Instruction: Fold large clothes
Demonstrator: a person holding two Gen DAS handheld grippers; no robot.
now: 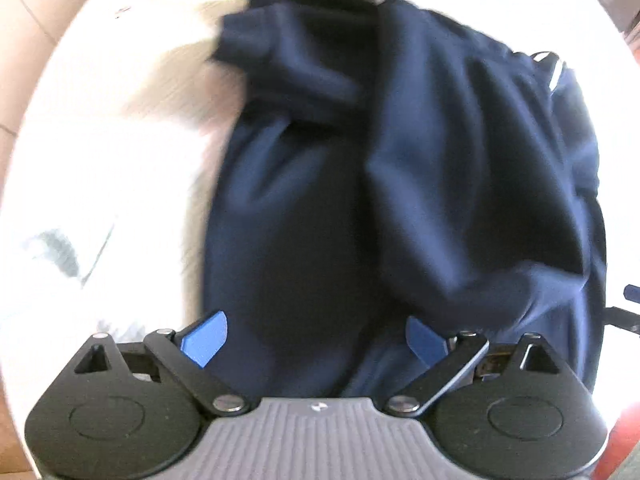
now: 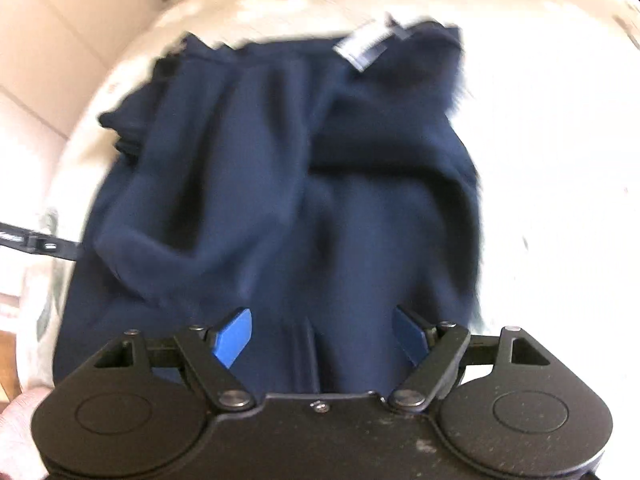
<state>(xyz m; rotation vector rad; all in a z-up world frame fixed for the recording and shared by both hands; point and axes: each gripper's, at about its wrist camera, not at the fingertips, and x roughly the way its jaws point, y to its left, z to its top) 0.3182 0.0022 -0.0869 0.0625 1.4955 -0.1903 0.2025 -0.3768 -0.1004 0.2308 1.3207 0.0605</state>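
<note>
Navy garment (image 1: pixel 400 168) fills centre frame in the left wrist view, bunched and partly folded, running bottom edge to top. Collar end with pale lining sits at top centre; a loose cuff or sleeve end sticks out at upper left. Heavy creases run roughly lengthwise. Motion blur throughout.

In the right wrist view the same navy garment (image 2: pixel 280 184) also runs bottom to top, with a white sewn-in label (image 2: pixel 366 50) at upper centre-right and a folded flap lying across the left half. Long axis is close to vertical in both frames.

Left gripper (image 1: pixel 316 342): looking straight down on the cloth, jaws spread wide, blue pads (image 1: pixel 204 338) well apart. Fabric is seen between them, but neither pad pinches it. Nothing held.

Right gripper (image 2: pixel 322 336): angled steeply down over the cloth, jaws likewise wide, blue pads (image 2: pixel 234 336) apart, no grip on anything. A bit of the person's hand (image 2: pixel 20 424) shows at lower left of that frame. Black strap or linkage part pokes in from the left edge, too blurred to identify.

The surface is a pale cloth-covered table (image 1: pixel 100 200), blown out white by strong light, with a faint floral print visible at the top of the right wrist view. Beige tiled floor (image 2: pixel 60 40) at upper left.
</note>
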